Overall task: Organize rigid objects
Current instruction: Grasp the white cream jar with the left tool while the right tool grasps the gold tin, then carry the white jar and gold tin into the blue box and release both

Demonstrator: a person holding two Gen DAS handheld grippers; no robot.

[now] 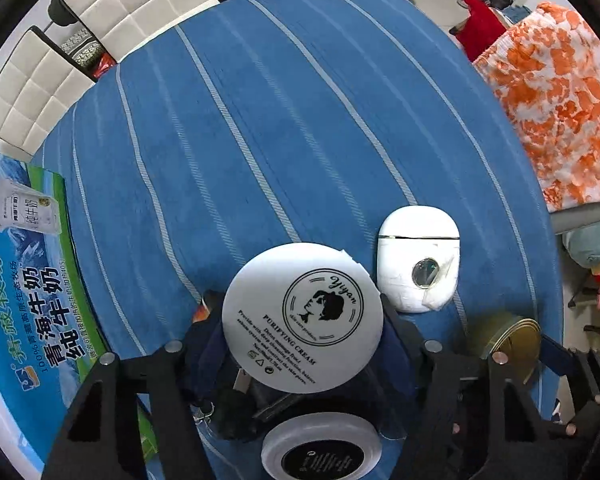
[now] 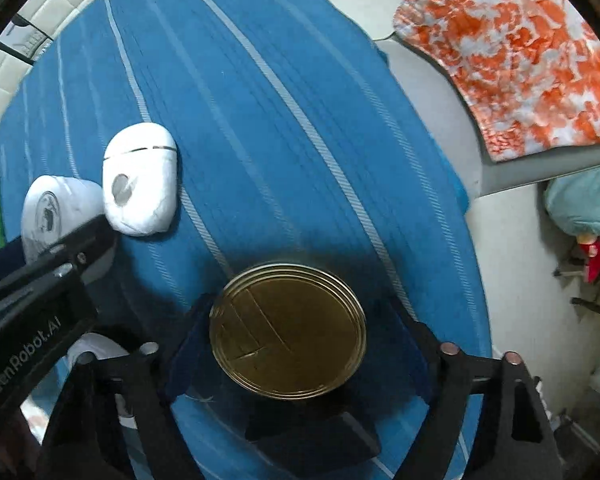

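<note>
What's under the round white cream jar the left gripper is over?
The round white cream jar stands on the blue striped cloth, which shows all round it. Its printed lid covers whatever lies directly beneath, and the jar's sides and base are hidden.

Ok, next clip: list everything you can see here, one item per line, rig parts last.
cream jar: 1, white lid with black print, between the left claw's fingers
gold tin: 1, gold, between the right claw's fingers
white case: 1, white, on the cloth beside the jar
second jar: 1, white with black centre, under the left claw
tablecloth: 1, blue, pale stripes
milk carton box: 1, blue and green, left edge
orange cloth: 1, orange and white, off the table
left claw: 1, black
right claw: 1, black
</note>
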